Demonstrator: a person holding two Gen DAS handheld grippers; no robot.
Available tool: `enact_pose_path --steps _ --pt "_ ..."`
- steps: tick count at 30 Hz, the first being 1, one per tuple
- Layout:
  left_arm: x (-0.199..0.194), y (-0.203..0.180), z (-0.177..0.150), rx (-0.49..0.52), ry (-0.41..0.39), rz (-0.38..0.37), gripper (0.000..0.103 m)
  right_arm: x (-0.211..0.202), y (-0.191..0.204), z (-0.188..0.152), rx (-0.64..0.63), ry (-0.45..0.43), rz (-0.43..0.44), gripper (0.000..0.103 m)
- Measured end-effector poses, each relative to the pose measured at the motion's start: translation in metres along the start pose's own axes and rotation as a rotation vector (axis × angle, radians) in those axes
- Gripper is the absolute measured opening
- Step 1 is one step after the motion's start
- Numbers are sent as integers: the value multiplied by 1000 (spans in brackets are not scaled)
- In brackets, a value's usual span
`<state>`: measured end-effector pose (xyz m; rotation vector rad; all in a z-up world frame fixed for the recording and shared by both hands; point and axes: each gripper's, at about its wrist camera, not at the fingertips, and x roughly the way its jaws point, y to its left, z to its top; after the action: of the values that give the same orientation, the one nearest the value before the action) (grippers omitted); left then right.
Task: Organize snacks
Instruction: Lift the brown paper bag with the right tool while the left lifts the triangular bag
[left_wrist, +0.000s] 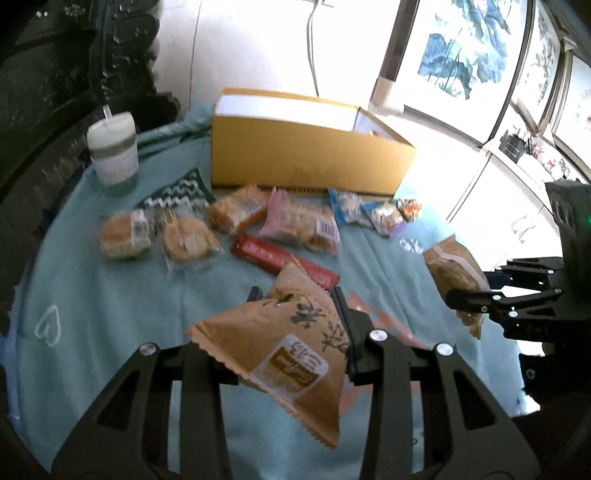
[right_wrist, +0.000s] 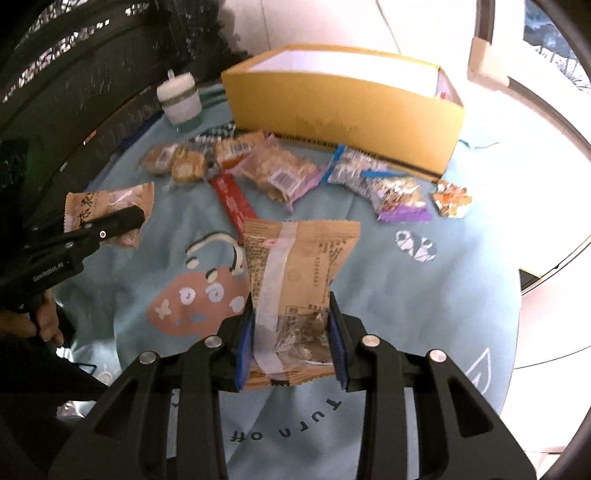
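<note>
Left wrist view: the left gripper (left_wrist: 299, 310) is clenching a tan snack packet (left_wrist: 280, 354), tilted, at 6 o'clock above the teal cloth (left_wrist: 92, 295).
Beyond it: a yellow box (left_wrist: 306, 158) is sitting open at 12 o'clock, loose snacks lying just before it.
Right wrist view: the right gripper (right_wrist: 291, 328) is gripping a second tan packet (right_wrist: 295, 277) upright at 6 o'clock.
At 9 o'clock: the left gripper is showing with its packet.

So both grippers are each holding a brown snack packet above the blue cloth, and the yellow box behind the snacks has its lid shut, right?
Not quite: the yellow box is open-topped, its white inside visible in the right wrist view. The left gripper and right gripper do each hold a brown packet.
</note>
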<state>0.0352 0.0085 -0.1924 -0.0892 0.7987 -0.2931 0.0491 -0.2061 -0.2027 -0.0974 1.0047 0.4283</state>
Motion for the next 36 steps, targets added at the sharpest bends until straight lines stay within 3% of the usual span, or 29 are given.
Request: enact_pose_path --steps 6,14,24,32,34,35,36 --pt "-24 -4 47 1 -87 -3 38 -33 -18 23 51 -82 -7 35" --pt "-40 -18 131 -2 -182 -14 38 -91 -46 84 85 -229 -43 35" --pt "-8 -36 239 32 -197 2 38 -111 -64 183 31 -292 -71 35" --pt "37 -35 309 43 -186 73 40 -85 -83 263 41 -269 -102 35" --pt "56 -34 324 42 -173 92 48 -63 -89 284 50 -219 -85 36" --pt "64 -33 326 43 -156 100 81 -55 -91 290 48 -204 -98 39" --pt "77 -30 329 36 -127 138 101 -42 -92 296 40 -189 -151 45"
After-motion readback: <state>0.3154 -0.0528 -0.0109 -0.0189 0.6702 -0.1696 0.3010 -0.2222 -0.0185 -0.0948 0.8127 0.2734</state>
